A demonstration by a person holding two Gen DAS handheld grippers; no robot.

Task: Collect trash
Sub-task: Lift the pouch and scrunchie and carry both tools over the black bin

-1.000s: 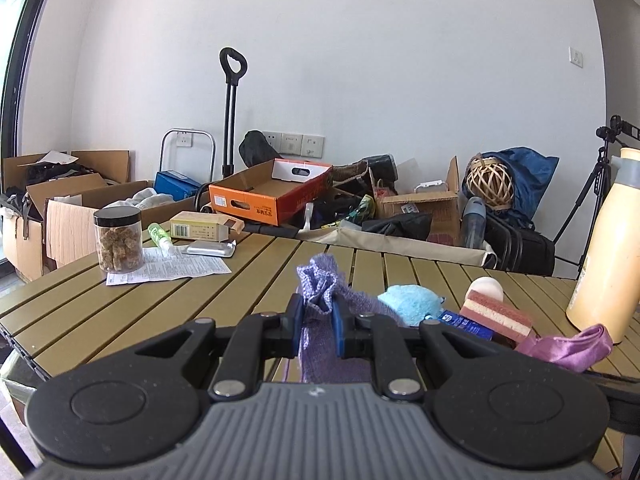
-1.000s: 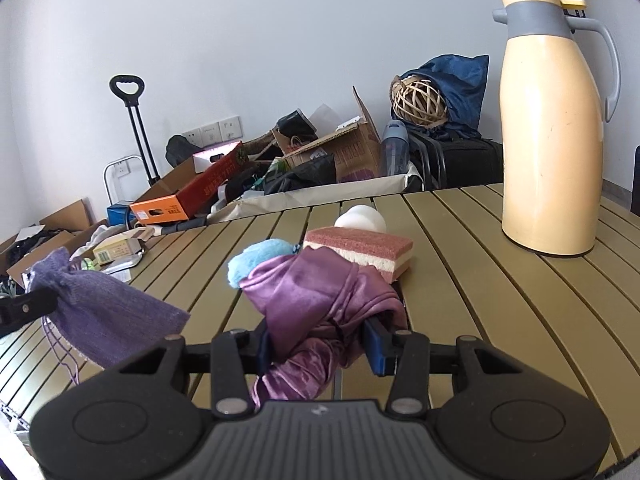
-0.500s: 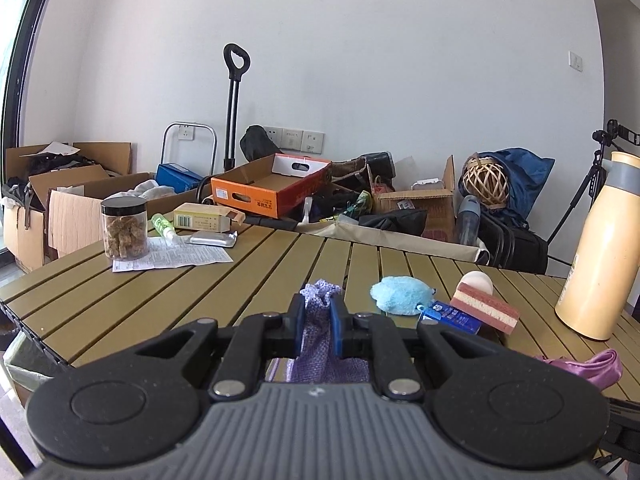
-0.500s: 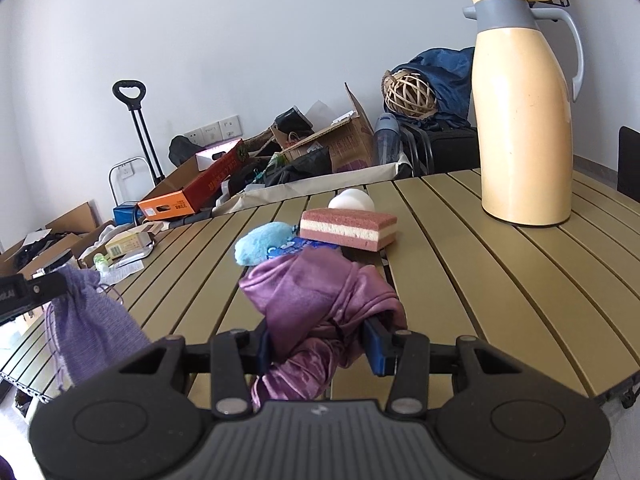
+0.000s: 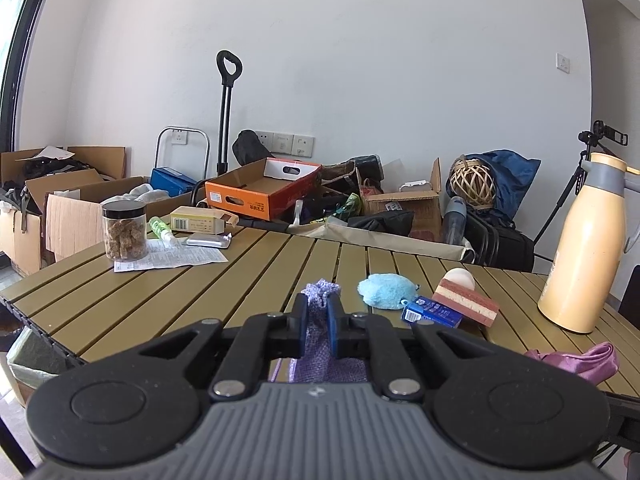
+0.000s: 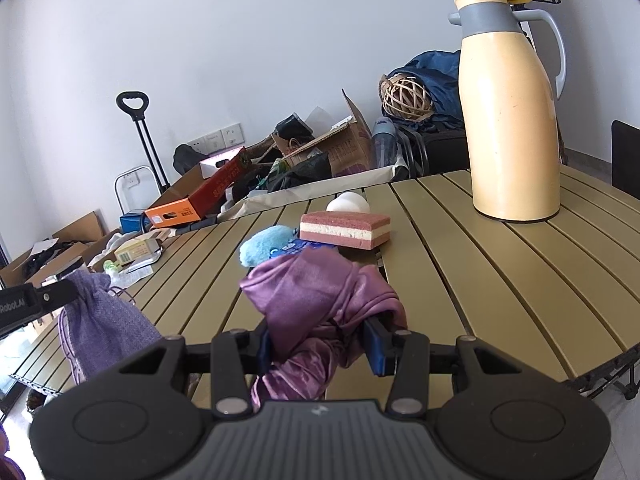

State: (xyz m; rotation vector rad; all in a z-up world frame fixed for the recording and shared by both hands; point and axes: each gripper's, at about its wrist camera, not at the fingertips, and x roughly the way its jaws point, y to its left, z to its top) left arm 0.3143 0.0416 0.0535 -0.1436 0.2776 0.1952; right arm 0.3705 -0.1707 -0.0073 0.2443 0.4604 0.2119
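Two hand-held tools are hovering at the near edge of a slatted olive desk. The left tool is clenching the gathered neck of a lavender mesh drawstring pouch, which is hanging below it. The right tool is gripping a bunched purple satin cloth. Lying near each other further back on the desk are a fluffy blue puff, a small blue carton and a pink layered sponge, with a cream thermos jug standing at the right
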